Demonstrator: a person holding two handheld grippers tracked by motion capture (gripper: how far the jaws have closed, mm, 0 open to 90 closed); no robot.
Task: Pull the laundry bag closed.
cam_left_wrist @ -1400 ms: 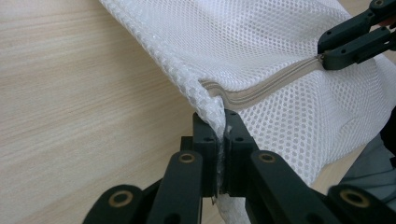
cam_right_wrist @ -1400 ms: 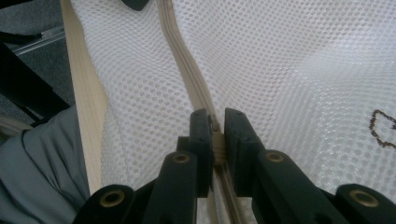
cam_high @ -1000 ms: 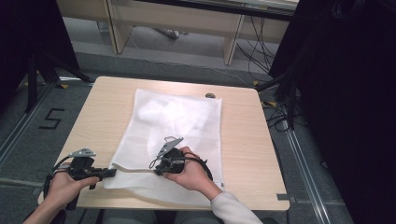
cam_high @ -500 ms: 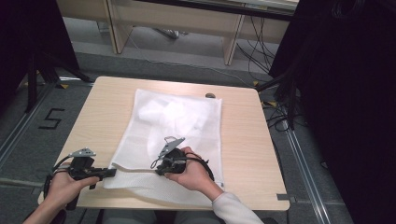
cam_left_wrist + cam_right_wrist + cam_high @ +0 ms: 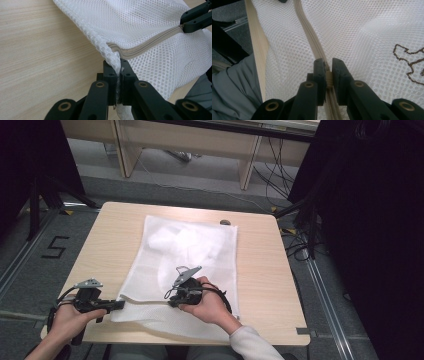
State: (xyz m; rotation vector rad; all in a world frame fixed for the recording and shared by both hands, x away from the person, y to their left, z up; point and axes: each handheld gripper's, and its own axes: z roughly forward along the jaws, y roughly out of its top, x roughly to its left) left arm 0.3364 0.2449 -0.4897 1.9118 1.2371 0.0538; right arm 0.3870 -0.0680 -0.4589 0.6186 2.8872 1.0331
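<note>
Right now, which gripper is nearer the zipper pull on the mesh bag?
Right. The right gripper is clamped on the zipper pull; the left gripper pinches the mesh bag at its corner, at the zipper's end.

From my remote station I count one white mesh bag (image 5: 185, 270), one zipper (image 5: 312, 40), two grippers, one worktop (image 5: 265, 285).

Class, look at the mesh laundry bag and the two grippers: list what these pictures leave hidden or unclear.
- Bag contents: high view, mesh laundry bag shows only a pale blur inside.
- Zipper pull: right gripper view, the right gripper covers it.
- Brown embroidery: right gripper view, cut off by the edge.
- Bag corner: left gripper view, pinched inside the left gripper.
</note>
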